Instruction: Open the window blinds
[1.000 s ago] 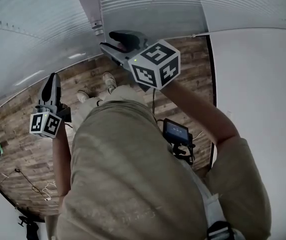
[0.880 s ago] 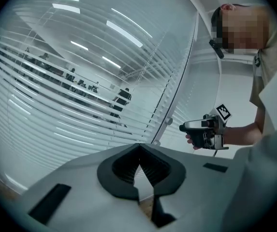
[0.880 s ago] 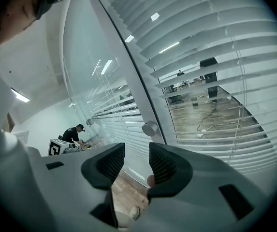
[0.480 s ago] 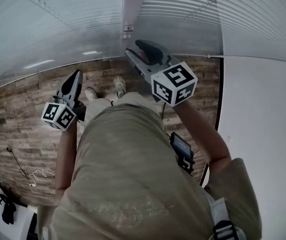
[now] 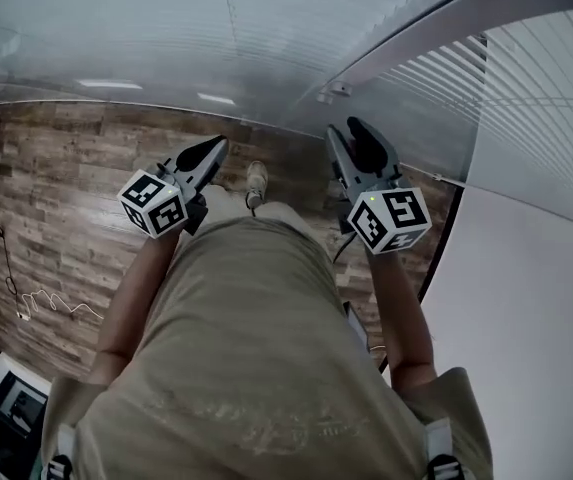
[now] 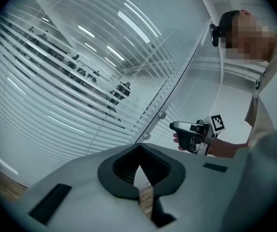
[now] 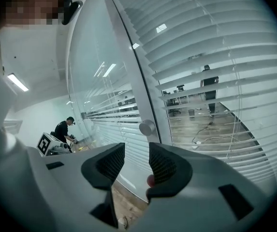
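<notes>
White horizontal blinds (image 5: pixel 526 78) hang behind a glass wall (image 5: pixel 166 38), slats tilted partly apart. In the right gripper view the slats (image 7: pixel 215 57) show an office through their gaps, and a thin cord (image 7: pixel 235 129) hangs in front of them. My right gripper (image 5: pixel 351 133) points at the glass beside a metal post (image 7: pixel 138 95); its jaws (image 7: pixel 136 151) stand apart with nothing between them. My left gripper (image 5: pixel 214 148) is held level with it further left, shut and empty (image 6: pixel 139 151), facing more slats (image 6: pixel 56 81). Neither gripper touches the blinds.
Wood-plank floor (image 5: pixel 66 198) lies below, with a loose cable (image 5: pixel 46 303) at the left. A white wall (image 5: pixel 536 318) bounds the right side. A round fitting (image 7: pixel 147 127) sits on the post. A person in black (image 7: pixel 65 127) stands beyond the glass.
The head view has swung round. The left gripper has come closer to the right one, and both now sit side by side before the glass. The right jaws stay equally wide.
</notes>
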The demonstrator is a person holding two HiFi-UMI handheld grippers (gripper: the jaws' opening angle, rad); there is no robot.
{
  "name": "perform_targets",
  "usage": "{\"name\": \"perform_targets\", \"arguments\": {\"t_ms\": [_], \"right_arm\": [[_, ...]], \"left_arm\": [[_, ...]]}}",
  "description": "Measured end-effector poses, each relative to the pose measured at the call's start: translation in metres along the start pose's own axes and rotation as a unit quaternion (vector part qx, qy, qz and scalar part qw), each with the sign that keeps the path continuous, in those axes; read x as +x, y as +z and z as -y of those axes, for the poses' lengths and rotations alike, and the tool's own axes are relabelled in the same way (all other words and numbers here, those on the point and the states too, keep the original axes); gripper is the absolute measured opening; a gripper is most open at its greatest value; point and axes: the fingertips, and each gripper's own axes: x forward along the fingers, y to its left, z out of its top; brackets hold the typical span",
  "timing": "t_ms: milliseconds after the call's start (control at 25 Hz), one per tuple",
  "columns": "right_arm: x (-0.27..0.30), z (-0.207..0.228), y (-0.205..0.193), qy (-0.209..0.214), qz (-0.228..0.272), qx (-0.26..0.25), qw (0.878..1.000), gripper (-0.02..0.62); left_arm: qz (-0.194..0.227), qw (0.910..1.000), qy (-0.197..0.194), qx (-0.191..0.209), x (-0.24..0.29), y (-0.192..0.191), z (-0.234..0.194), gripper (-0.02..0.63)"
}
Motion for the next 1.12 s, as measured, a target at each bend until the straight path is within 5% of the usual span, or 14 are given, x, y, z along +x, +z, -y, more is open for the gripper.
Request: {"name": "perform_targets", "arguments": {"t_ms": [440, 680, 920, 1040, 1120], "right_arm": [[0.018, -0.009, 0.017, -0.046, -0.007, 0.000, 0.999, 0.163], [0.062, 0.026, -0.045, -0.064, -0.038, 0.170, 0.983, 0.164], [0.072, 0.034, -0.037, -0.086, -0.030, 0.181, 0.979, 0.155], [0.071, 0.033, -0.045, -0.062, -0.002, 0.292, 0.954, 0.129], [0.074, 0.040, -0.056, 0.001, 0.041, 0.437, 0.898, 0.127]], "left_arm": [[-0.005, 0.9996, -0.008, 0.026, -0.011, 0.037, 0.000, 0.014], [0.001, 0.9995, 0.003, 0.033, -0.015, 0.040, -0.006, 0.014], [-0.003, 0.9992, 0.018, 0.034, -0.009, 0.057, 0.003, 0.014], [-0.017, 0.9990, 0.021, 0.037, -0.007, 0.048, 0.001, 0.014], [-0.030, 0.9986, 0.019, 0.040, 0.003, 0.036, -0.003, 0.014]]}}
